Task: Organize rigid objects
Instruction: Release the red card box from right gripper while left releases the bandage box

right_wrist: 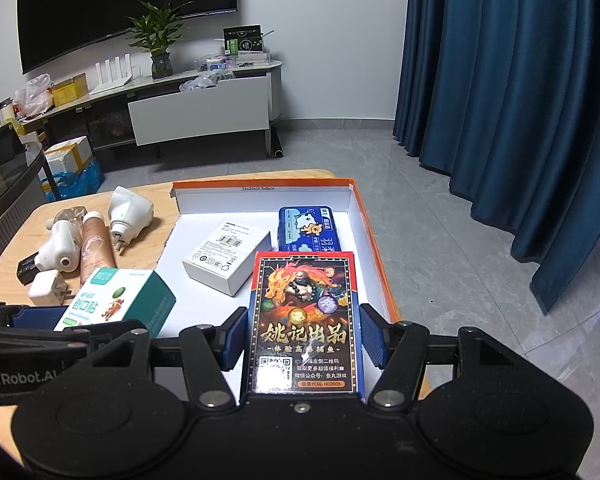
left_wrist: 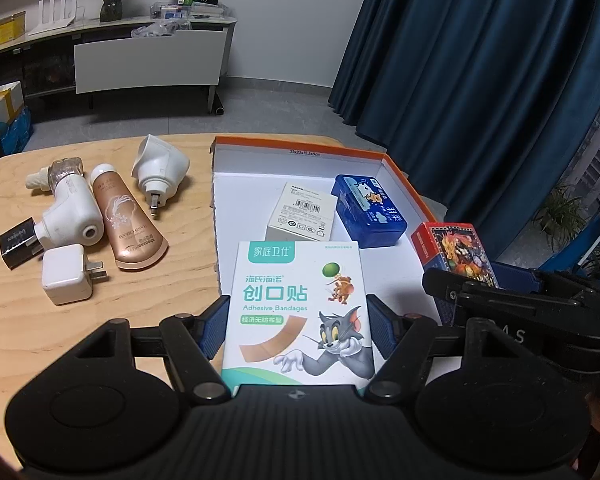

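Note:
My left gripper is shut on a white and teal adhesive bandage box and holds it over the near part of the open white tray with an orange rim. My right gripper is shut on a red and black playing card box and holds it over the tray's near right part. Each held box also shows in the other view: the card box and the bandage box. A white carton and a blue tin lie inside the tray.
On the wooden table left of the tray lie a white plug-in device, a bronze tube, a white vaporizer with a clear bottle, a white charger and a small black box. Blue curtains hang at the right.

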